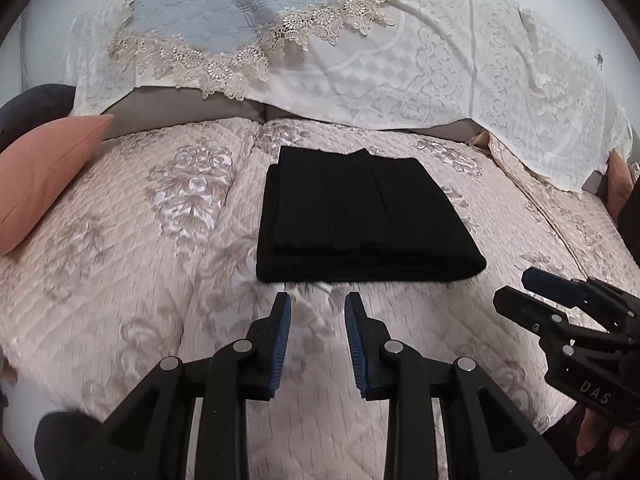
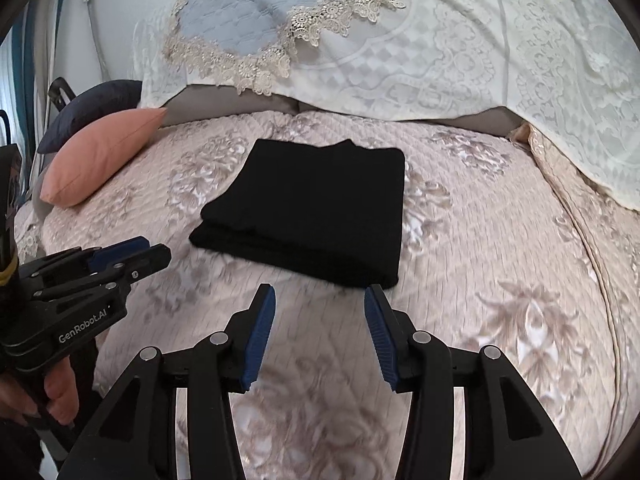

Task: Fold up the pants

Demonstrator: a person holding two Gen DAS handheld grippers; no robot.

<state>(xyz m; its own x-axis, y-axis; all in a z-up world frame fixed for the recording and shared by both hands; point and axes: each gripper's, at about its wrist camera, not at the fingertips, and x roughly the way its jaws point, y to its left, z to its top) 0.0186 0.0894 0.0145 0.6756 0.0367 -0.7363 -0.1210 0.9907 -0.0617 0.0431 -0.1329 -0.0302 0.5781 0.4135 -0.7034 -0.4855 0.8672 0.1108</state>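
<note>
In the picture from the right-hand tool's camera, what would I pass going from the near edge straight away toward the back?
right gripper, open → pink quilted bedspread → folded black pants → white lace cover → grey-blue pillow with lace trim.

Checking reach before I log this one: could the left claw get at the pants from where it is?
Probably yes. The left claw is open, just short of the near edge of the folded pants, with only bare quilt between them.
</note>
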